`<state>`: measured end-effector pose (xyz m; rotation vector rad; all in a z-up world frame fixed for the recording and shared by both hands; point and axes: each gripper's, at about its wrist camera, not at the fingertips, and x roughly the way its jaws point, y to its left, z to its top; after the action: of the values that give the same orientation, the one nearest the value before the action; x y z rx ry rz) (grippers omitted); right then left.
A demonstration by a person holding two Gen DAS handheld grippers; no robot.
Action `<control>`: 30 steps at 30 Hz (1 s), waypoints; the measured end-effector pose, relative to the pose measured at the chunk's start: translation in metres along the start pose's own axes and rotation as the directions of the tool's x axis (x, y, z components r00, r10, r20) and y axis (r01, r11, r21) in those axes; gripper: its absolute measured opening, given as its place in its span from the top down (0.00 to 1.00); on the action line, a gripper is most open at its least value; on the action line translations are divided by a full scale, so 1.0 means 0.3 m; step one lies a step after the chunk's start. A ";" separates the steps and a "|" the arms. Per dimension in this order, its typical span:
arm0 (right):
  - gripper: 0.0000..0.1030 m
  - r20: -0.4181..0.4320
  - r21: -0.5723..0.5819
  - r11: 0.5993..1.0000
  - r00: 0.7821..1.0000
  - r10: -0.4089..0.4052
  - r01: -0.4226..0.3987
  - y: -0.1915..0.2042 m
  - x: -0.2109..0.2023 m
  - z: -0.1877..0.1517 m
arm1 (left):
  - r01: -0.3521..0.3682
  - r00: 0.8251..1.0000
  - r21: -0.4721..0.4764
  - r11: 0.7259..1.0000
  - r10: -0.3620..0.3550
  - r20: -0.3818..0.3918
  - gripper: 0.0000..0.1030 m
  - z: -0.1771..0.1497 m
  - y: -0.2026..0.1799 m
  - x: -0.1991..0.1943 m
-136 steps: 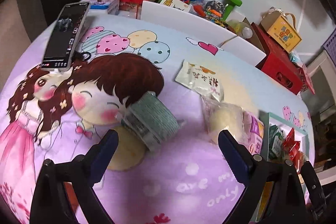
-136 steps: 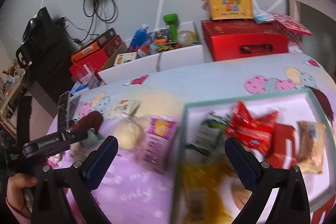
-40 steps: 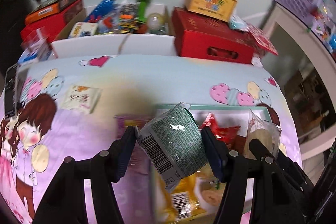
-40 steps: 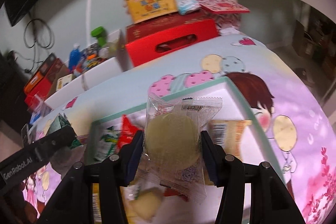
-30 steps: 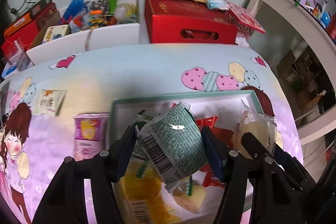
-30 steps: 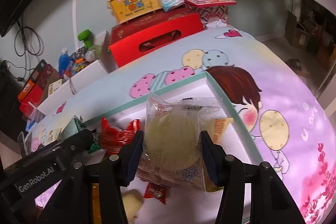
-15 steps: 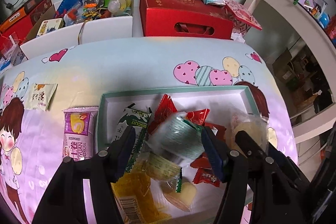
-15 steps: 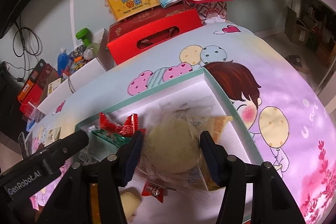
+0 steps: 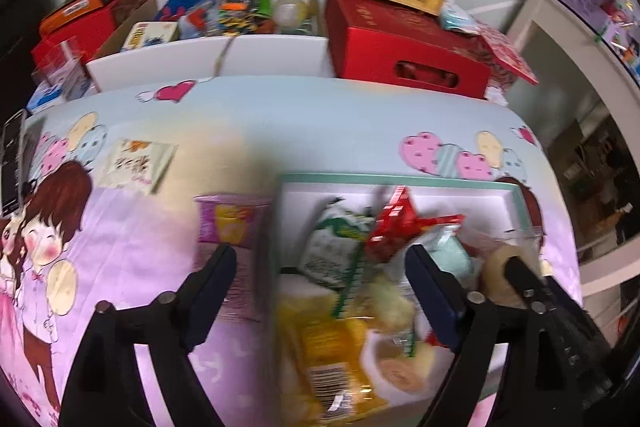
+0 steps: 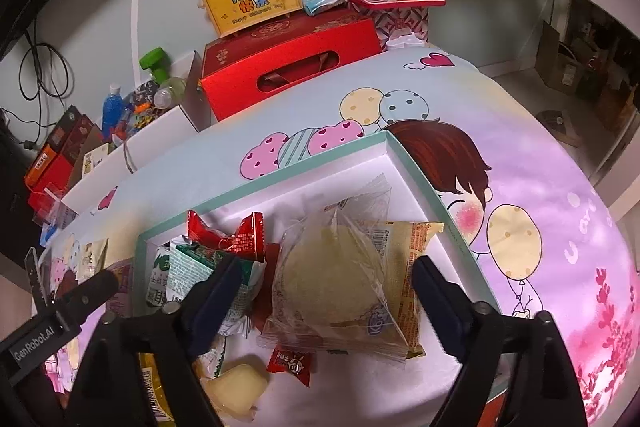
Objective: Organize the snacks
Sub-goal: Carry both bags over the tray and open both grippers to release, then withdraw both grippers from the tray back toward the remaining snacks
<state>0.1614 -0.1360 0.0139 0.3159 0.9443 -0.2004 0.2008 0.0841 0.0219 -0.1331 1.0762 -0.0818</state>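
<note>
A mint-rimmed white tray [image 10: 416, 163] [image 9: 400, 180] holds several snack packets. The clear-wrapped round cake [image 10: 336, 275] lies in the tray between the fingers of my right gripper [image 10: 326, 301], which stands open just above it. The green packet [image 10: 208, 279] lies beside red packets [image 10: 232, 233] at the tray's left. My left gripper [image 9: 320, 291] is open over the tray's left edge, with nothing between its fingers. A purple snack packet [image 9: 230, 223] and a cream packet [image 9: 136, 165] lie on the cartoon tablecloth left of the tray. The left view is blurred.
A red gift box [image 10: 288, 67] with a yellow box [image 10: 252, 1] on top stands behind the tray. A white bin [image 9: 208, 55] of bottles and toys stands at the back left. A phone [image 9: 10, 159] lies at the far left. The table drops off at right.
Both grippers have opened. The green packet and the clear-wrapped cake have been let go and now lie in the tray. The left gripper has swung left.
</note>
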 end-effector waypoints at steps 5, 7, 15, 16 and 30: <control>0.00 0.011 -0.020 1.000 1.000 -0.010 0.011 0.027 -0.005 -0.004 | -0.042 0.999 -0.012 0.999 0.042 0.001 0.10 -0.022 0.063 0.011; 0.00 0.014 -0.029 0.999 1.000 -0.013 0.014 0.039 -0.007 -0.006 | -0.051 0.999 -0.016 0.999 0.052 0.004 0.10 -0.029 0.084 0.010; 0.00 0.033 -0.075 0.997 0.999 -0.025 0.027 0.103 -0.028 -0.013 | -0.071 0.997 -0.050 0.996 0.071 0.005 0.10 -0.041 0.166 0.004; 0.00 0.035 -0.082 0.996 0.999 -0.023 0.026 0.114 -0.033 -0.015 | -0.073 0.997 -0.053 0.996 0.074 0.007 0.10 -0.042 0.175 0.001; 0.00 0.080 -0.198 0.979 0.994 0.071 -0.054 0.316 -0.110 -0.049 | -0.148 0.988 -0.164 0.975 0.154 0.026 0.10 -0.054 0.408 -0.067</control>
<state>0.1601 -0.0409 0.0498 0.1540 0.8590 -0.0617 0.1773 0.2068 0.0135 -0.1978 1.0501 0.1452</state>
